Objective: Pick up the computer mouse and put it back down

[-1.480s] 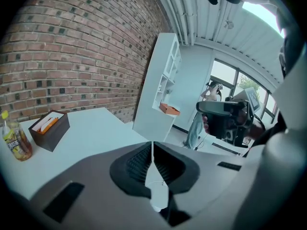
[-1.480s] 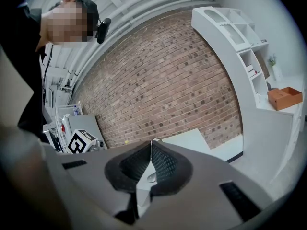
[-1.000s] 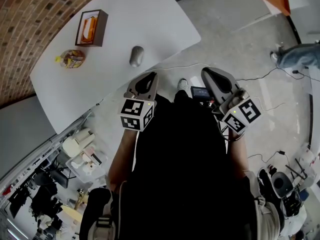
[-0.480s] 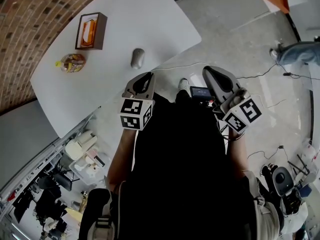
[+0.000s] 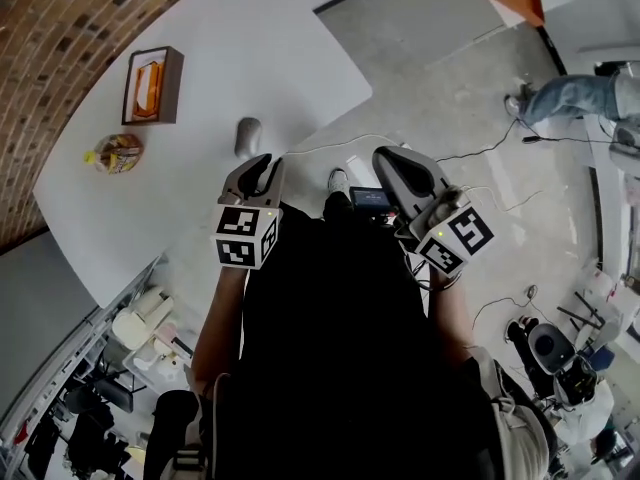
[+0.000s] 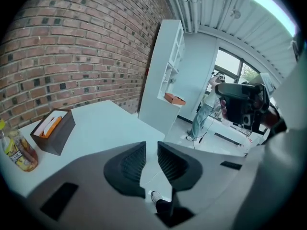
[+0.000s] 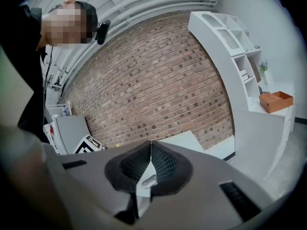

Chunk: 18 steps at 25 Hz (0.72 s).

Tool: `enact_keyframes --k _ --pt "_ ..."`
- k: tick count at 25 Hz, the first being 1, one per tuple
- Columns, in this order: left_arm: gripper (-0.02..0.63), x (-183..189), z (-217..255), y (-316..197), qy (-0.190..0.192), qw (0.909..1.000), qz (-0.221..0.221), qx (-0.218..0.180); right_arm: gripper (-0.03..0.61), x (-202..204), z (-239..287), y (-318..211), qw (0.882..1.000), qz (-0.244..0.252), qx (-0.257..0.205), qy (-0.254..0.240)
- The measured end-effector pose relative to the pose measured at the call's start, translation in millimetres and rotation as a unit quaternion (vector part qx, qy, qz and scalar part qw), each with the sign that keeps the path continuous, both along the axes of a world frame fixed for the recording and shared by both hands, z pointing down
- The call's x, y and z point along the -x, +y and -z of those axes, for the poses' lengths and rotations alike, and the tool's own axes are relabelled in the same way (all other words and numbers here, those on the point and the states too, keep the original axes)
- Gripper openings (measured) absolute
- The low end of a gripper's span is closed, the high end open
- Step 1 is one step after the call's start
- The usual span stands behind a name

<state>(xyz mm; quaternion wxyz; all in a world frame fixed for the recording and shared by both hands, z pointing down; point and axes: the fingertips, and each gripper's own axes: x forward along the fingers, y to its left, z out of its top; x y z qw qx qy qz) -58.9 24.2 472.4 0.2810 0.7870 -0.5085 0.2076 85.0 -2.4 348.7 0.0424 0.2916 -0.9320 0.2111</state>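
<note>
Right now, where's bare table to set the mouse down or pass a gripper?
Widest bare patch: the table beyond the mouse, right of the brown box. A second runs from the yellow-labelled item to the near corner. Tightest: the near edge, where the left gripper, jaws opening and empty, sits by the mouse.

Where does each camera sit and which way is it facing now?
Head view: on the head, steeply down at table, mouse, torso, left gripper, right gripper.
Left gripper view: on that gripper, facing table and brick wall; jaws opening, empty.
Right gripper view: on its gripper, facing brick wall; jaws shut.
Head and left gripper views share the brown box.
</note>
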Motion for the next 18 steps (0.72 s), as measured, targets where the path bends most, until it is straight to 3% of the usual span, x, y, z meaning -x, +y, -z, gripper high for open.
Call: enact_keyframes --k 14,18 --pt "0.098 19.2 -16.6 -13.0 0.000 0.9995 -0.028 0.016 0.018 16.1 11.7 -4.8 0.999 -0.041 -0.008 0.021" --pt "0.113 29.6 -24.7 -9.9 -0.002 0.9992 -0.029 0.027 0.018 31.6 19.7 -3.4 0.999 -0.047 -0.006 0.004"
